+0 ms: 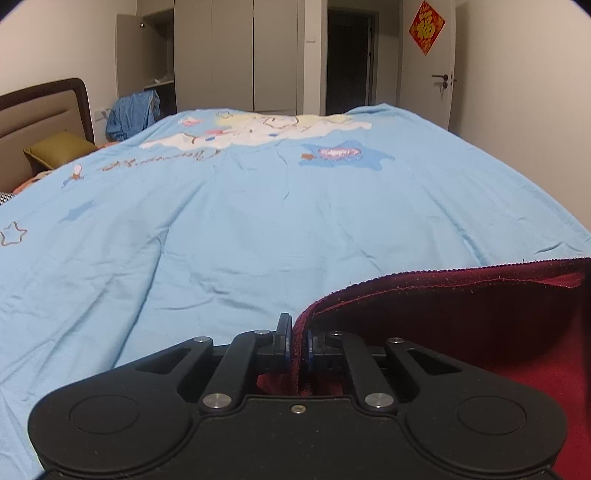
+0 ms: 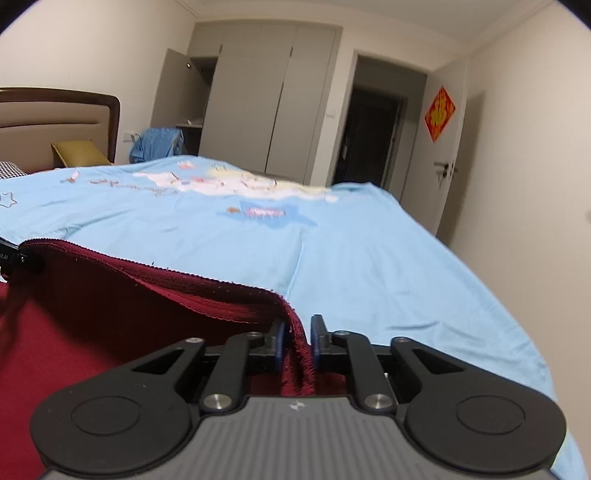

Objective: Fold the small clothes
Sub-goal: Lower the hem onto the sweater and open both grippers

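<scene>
Black fingers (image 1: pixel 284 341) of the left gripper (image 1: pixel 298 345) are pressed against a fold of dark red cloth (image 1: pixel 461 317), pinching its hemmed edge between blue pads. That edge rises from the pinch and runs away to the right, stitched along its rim, with the rest of the cloth hanging below it in a deep red sheet at the right side of the left view.

On the other side, the right gripper (image 2: pixel 297 345) has its fingers (image 2: pixel 317 343) closed on a bunched, fuzzy corner of the same cloth. From there the hem stretches off to the left, slightly slack, toward a small black part at the left edge of the right view, which looks like the other gripper. So the cloth is held up by two corners, stretched between both grippers just above the bed.

Beneath and beyond the cloth lies a light blue bedspread (image 1: pixel 240 221) with printed stars and a pale cartoon picture near its far edge. Past it, at the left, stand a brown headboard (image 1: pixel 48 110), a yellow-green pillow (image 1: pixel 61 147) and a heap of blue fabric (image 1: pixel 133 114). Grey wardrobes (image 1: pixel 236 55) line the far wall, one door open, beside a dark doorway and a white door (image 1: pixel 428 62) bearing a red diamond-shaped decoration (image 1: pixel 426 27).
</scene>
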